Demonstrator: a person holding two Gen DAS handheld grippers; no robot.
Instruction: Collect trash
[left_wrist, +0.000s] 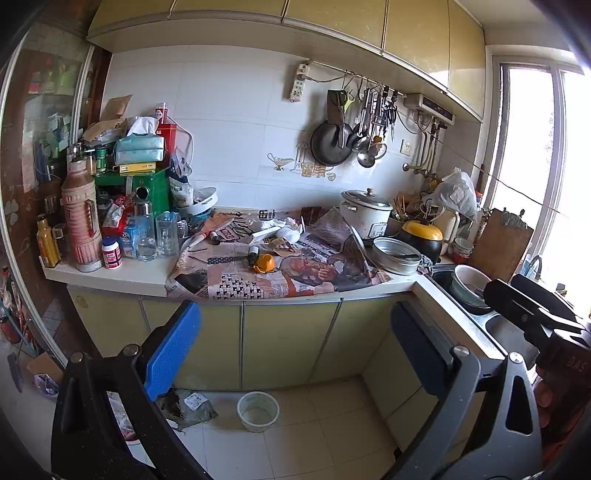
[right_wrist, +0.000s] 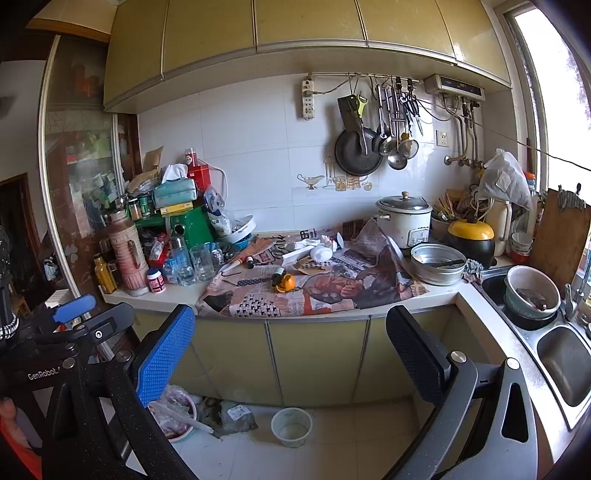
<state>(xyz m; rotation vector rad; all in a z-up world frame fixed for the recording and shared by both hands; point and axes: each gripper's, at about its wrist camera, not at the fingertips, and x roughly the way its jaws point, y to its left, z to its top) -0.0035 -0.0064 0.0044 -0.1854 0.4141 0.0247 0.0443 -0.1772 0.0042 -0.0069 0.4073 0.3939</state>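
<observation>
Both grippers hang open and empty in front of the yellow cabinet doors, below the countertop. My left gripper (left_wrist: 295, 339) shows a blue pad and a black pad wide apart; my right gripper (right_wrist: 291, 343) looks the same. On the newspaper (left_wrist: 280, 269) (right_wrist: 314, 291) covering the counter lie crumpled white tissues (left_wrist: 284, 227) (right_wrist: 319, 247), an orange peel (left_wrist: 264, 263) (right_wrist: 286, 282), a small dark bottle (left_wrist: 253, 254) (right_wrist: 277, 275) and paper scraps. A white bowl-shaped bin (left_wrist: 258, 410) (right_wrist: 291, 426) stands on the floor below.
Bottles, a thermos (left_wrist: 80, 218), glasses and boxes crowd the counter's left end. A rice cooker (left_wrist: 365, 218), metal pan (left_wrist: 395, 254) and yellow-lidded pot (left_wrist: 423, 236) stand at the right. A double sink (right_wrist: 550, 332) with bowls is far right. Crumpled bags (right_wrist: 229, 413) lie on the floor.
</observation>
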